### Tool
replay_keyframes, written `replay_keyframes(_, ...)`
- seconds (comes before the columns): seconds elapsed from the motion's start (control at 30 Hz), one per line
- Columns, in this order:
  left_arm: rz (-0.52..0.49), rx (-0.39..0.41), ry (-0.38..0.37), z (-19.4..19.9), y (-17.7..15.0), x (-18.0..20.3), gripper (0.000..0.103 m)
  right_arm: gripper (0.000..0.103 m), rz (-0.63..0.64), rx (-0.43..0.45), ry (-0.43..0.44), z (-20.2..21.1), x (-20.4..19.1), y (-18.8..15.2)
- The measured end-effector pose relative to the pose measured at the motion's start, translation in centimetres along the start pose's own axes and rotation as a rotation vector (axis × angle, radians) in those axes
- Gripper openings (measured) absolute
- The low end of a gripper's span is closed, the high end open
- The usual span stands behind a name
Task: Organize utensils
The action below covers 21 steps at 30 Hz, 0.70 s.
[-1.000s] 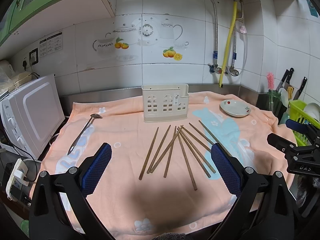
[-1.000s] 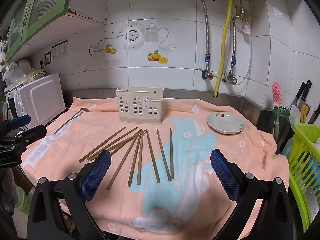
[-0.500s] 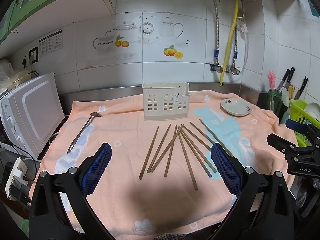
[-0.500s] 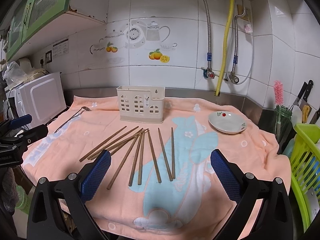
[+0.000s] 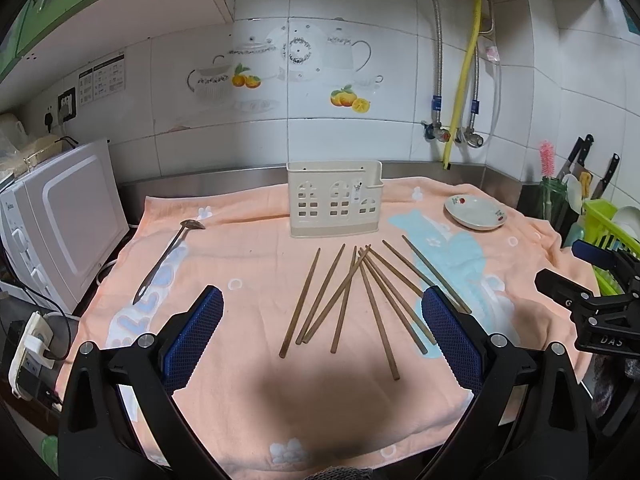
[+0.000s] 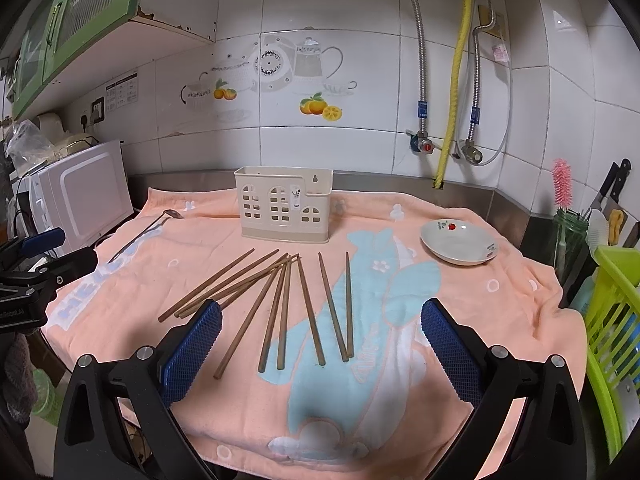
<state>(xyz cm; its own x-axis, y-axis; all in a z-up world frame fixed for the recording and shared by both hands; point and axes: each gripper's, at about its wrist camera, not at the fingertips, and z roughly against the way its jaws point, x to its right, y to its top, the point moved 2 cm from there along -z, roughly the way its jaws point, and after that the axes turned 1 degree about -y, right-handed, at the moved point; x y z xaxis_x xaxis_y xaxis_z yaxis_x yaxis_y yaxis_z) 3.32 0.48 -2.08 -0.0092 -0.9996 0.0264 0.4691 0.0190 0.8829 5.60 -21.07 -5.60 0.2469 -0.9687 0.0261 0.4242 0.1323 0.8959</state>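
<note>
Several brown wooden chopsticks [image 5: 344,294] [image 6: 280,300] lie fanned out on the peach towel [image 5: 248,360] [image 6: 460,304]. Behind them stands a cream utensil holder [image 5: 335,205] [image 6: 285,205] with window-shaped cutouts. A metal spoon [image 5: 166,258] [image 6: 144,232] lies at the towel's left side. My left gripper [image 5: 320,334] hovers open above the near ends of the chopsticks, nothing between its blue pads. My right gripper [image 6: 321,342] is also open over the chopsticks' near ends, holding nothing. Each gripper shows at the edge of the other's view.
A small white dish [image 5: 475,212] [image 6: 459,242] sits at the towel's back right. A white microwave [image 5: 56,220] stands at the left. At the right are a green dish rack [image 6: 612,320], a jar with a pink brush [image 6: 562,200] and knives.
Both views have shifted only slightly; the grippers stay open and the chopsticks, holder and spoon have not moved.
</note>
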Motion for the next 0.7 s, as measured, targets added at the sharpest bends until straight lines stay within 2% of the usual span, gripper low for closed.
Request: replay_keyframes(0.7, 0.022, -0.075, 0.007, -3.9, -0.6, -1.0, 0.098, 0.097, -0.012, -0.075, 0.006, -4.1, 1.2, -1.2)
